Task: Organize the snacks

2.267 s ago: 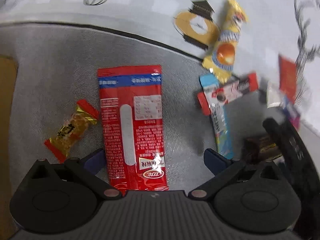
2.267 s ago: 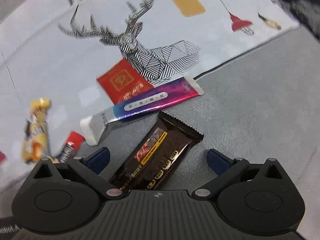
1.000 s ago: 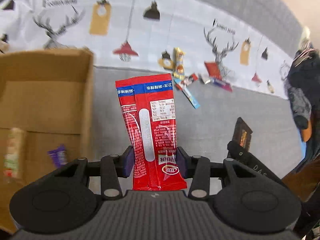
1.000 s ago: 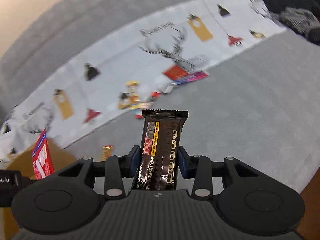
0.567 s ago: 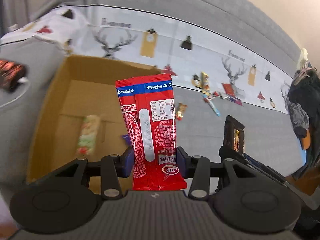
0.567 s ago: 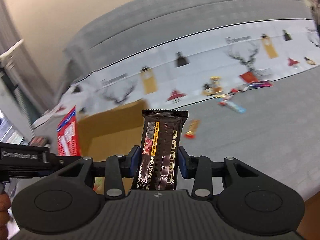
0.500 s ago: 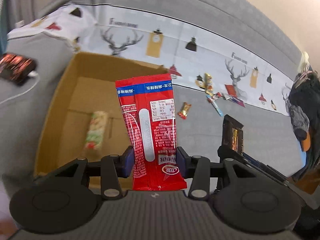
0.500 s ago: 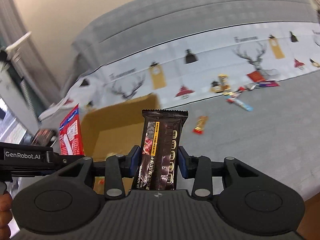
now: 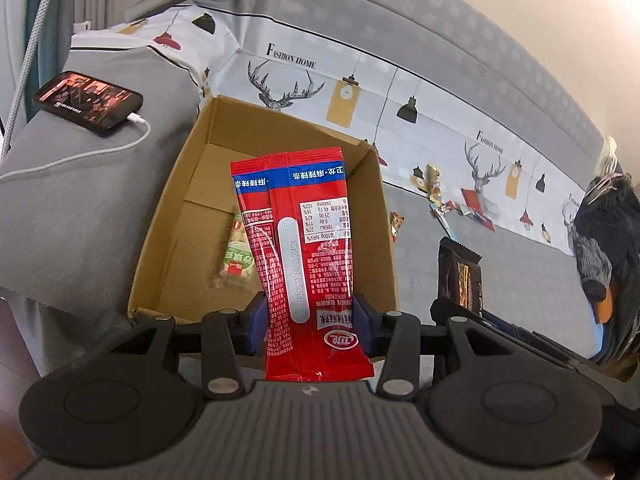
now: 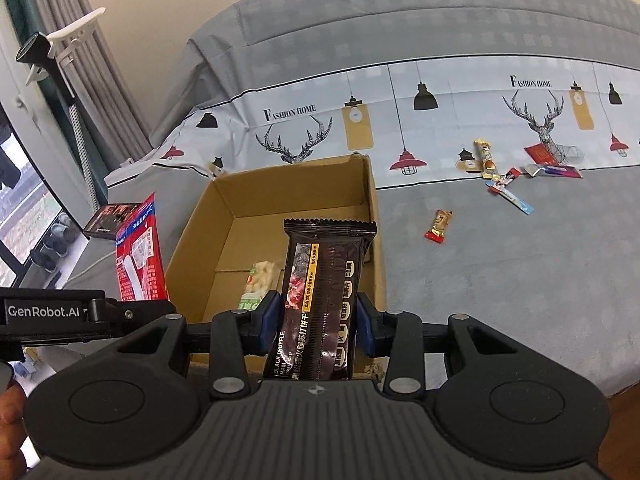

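Two grippers, each pinching one snack: left gripper [image 9: 310, 322] clamped on a red packet [image 9: 308, 256], right gripper [image 10: 316, 322] on a dark bar [image 10: 324, 300]. One cardboard box [image 10: 372, 216] near, ahead; one green-white snack [image 9: 236, 258] inside. Six loose snacks [image 10: 502, 182] far right on the sofa [image 10: 500, 280]. One phone [image 9: 86, 98] left. Unlike earlier: both snacks lifted off the sofa, box now straight ahead.

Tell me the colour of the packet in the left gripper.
Red with a blue band, clearest in the left wrist view.

Even, soft daylight; sharp focus; strong fisheye bending and dark corners.
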